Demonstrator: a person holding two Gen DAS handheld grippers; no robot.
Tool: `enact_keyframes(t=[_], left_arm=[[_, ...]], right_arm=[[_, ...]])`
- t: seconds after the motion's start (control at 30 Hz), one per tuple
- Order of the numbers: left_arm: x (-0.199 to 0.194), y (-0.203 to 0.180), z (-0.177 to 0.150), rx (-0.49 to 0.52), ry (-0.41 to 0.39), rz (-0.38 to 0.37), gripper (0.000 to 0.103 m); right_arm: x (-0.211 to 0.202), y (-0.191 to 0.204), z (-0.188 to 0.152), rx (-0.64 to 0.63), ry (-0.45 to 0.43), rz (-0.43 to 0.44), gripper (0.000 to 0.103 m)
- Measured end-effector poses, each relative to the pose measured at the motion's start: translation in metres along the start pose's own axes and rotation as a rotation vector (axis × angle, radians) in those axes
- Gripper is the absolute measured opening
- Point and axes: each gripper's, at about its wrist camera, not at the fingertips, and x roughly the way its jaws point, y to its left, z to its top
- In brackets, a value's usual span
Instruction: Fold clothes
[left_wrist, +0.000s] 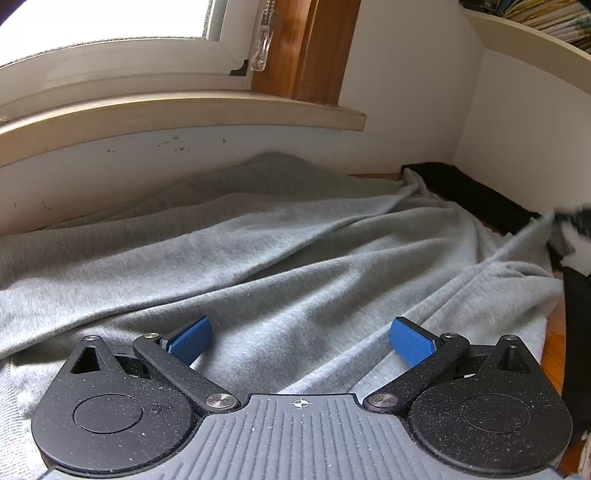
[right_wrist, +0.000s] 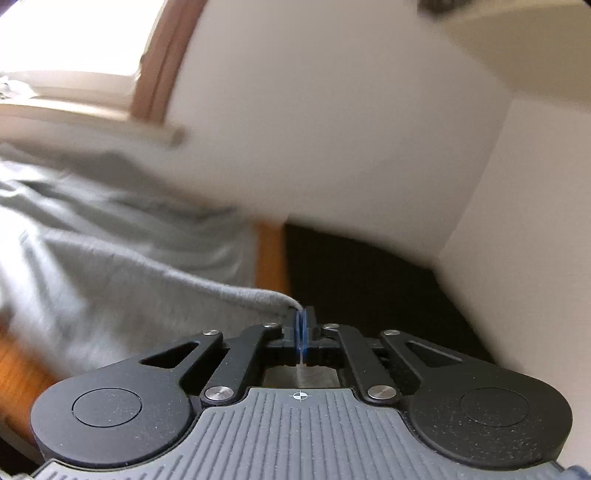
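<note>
A light grey garment (left_wrist: 258, 258) lies rumpled across the wooden surface below the window. My left gripper (left_wrist: 301, 339) hovers low over its near part, jaws wide open, blue pads (left_wrist: 190, 339) apart with only flat cloth beneath them. In the right wrist view the picture is smeared by motion; my right gripper (right_wrist: 302, 321) is shut, its blue pads pinching a corner of the grey garment (right_wrist: 110, 266), which stretches away to the left. At the far right of the left wrist view the right gripper (left_wrist: 576, 221) appears as a dark blur lifting a taut edge of the cloth.
A white wall and window sill (left_wrist: 184, 114) stand just behind the garment. A black item (left_wrist: 472, 195) lies in the corner along the right wall. Bare wooden surface (right_wrist: 271, 254) shows beside the cloth. A shelf with papers (left_wrist: 546, 22) hangs upper right.
</note>
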Motion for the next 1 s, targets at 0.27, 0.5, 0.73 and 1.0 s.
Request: enact_keyframes(t=[0.27, 0.5, 0.73, 1.0], left_arm=[[-0.002, 0.0, 0.0, 0.002, 0.001, 0.002, 0.103], [-0.003, 0.001, 0.0, -0.001, 0.0, 0.001, 0.103], [-0.003, 0.001, 0.0, -0.001, 0.0, -0.002, 0.103], [-0.003, 0.0, 0.001, 0.001, 0.001, -0.002, 0.103]], right_arm=[[0.056, 0.059, 0.116, -0.226, -0.226, -0.089, 0.001], [0.087, 0.111, 0.134, -0.256, -0.226, 0.097, 0.042], [0.102, 0.07, 0.069, 0.069, 0.094, 0.325, 0.043], [0.112, 0.073, 0.041, 0.35, 0.207, 0.51, 0.042]])
